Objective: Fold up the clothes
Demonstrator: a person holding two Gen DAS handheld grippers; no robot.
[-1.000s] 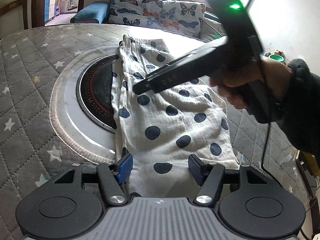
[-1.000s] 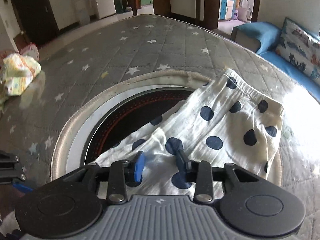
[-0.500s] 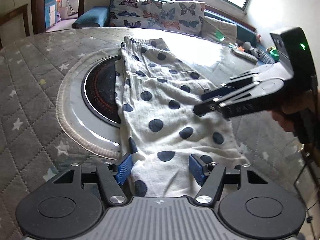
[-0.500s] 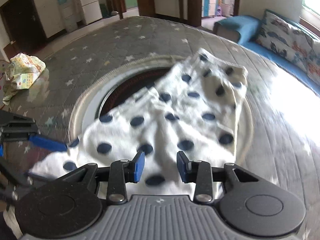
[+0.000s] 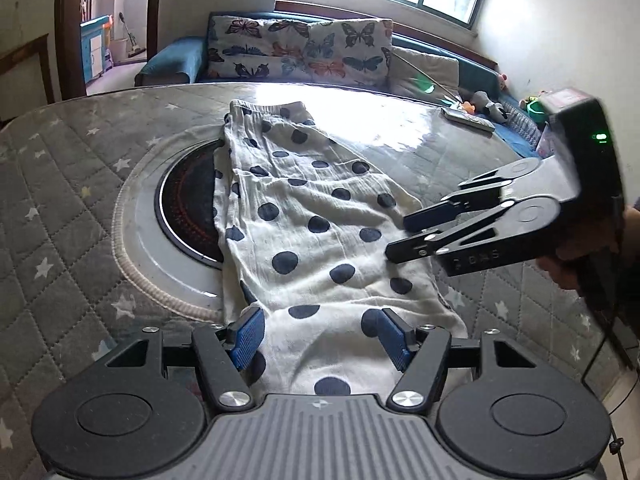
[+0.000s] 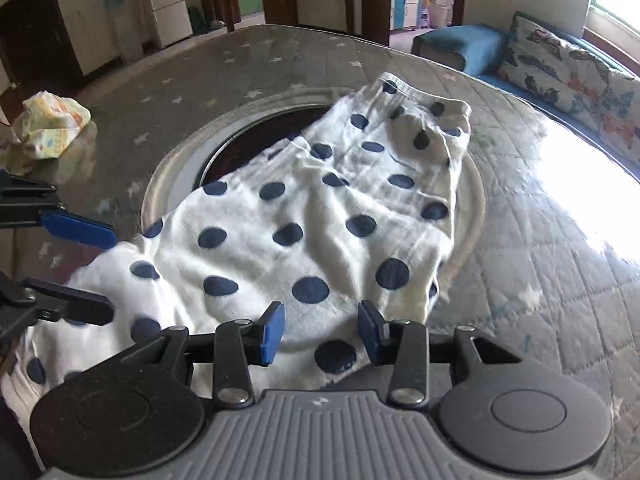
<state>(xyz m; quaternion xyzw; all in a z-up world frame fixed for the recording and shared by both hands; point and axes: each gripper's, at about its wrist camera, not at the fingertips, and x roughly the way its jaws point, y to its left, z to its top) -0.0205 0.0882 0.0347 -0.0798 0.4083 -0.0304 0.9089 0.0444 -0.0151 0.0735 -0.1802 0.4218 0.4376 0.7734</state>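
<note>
The white pants with dark dots lie flat on the gray table, partly over its round burner. The left gripper has fingers wide over the near end. The right gripper, fingers wide too, is at the pants' side edge.

No text reads clearly; the right gripper carries faint embossed characters on its finger, at 3 o'clock, too blurred to make out.

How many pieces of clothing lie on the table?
2: white navy-dotted cotton garment spread over the round burner; crumpled yellow patterned cloth at the far left edge. More may be out of view.
</note>
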